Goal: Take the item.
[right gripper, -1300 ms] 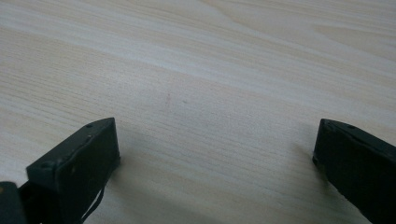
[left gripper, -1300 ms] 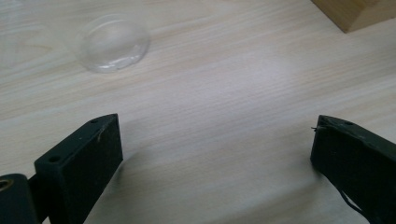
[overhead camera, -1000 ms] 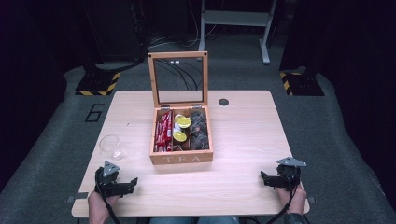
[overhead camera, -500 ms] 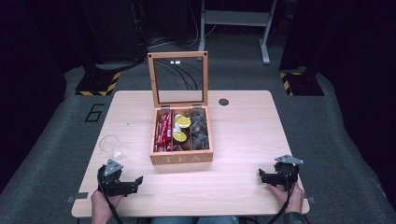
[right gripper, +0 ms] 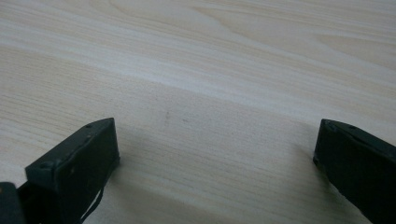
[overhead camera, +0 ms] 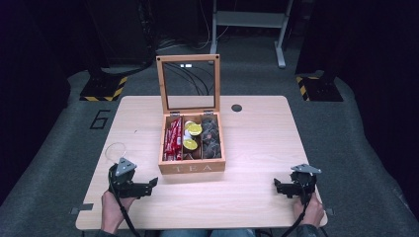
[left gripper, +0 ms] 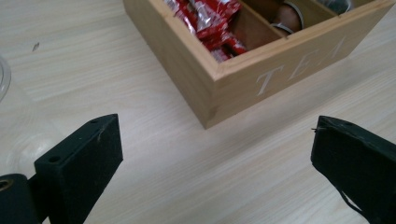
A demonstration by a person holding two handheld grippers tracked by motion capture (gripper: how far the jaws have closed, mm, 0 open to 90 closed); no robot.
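Your left gripper (overhead camera: 148,185) sits low over the near left part of the wooden counter (overhead camera: 257,148), its fingers (left gripper: 79,161) spread wide with nothing between them. In the left gripper view the wooden tea box (left gripper: 243,79) stands just ahead of those fingers and a little toward the right one, its near corner pointing back at the gap; the white letters "TEA" (left gripper: 299,60) run along the face that leads off to the right. Behind that corner, the box's closest compartment is packed with red sachets (left gripper: 210,21). The rim of a clear glass (left gripper: 3,79) shows just beyond the left finger.

From the high view, the box's glass-paned lid (overhead camera: 188,83) stands open and upright at the far side. The middle compartment holds yellow-topped round pods (overhead camera: 191,136), and the one farthest from your left fingers holds dark wrapped pieces (overhead camera: 211,138).

Your right gripper (overhead camera: 279,187) rests at the near right part of the counter, well apart from the box. Its fingers (right gripper: 77,161) are also wide apart and hold nothing, with bare wood grain ahead of them.
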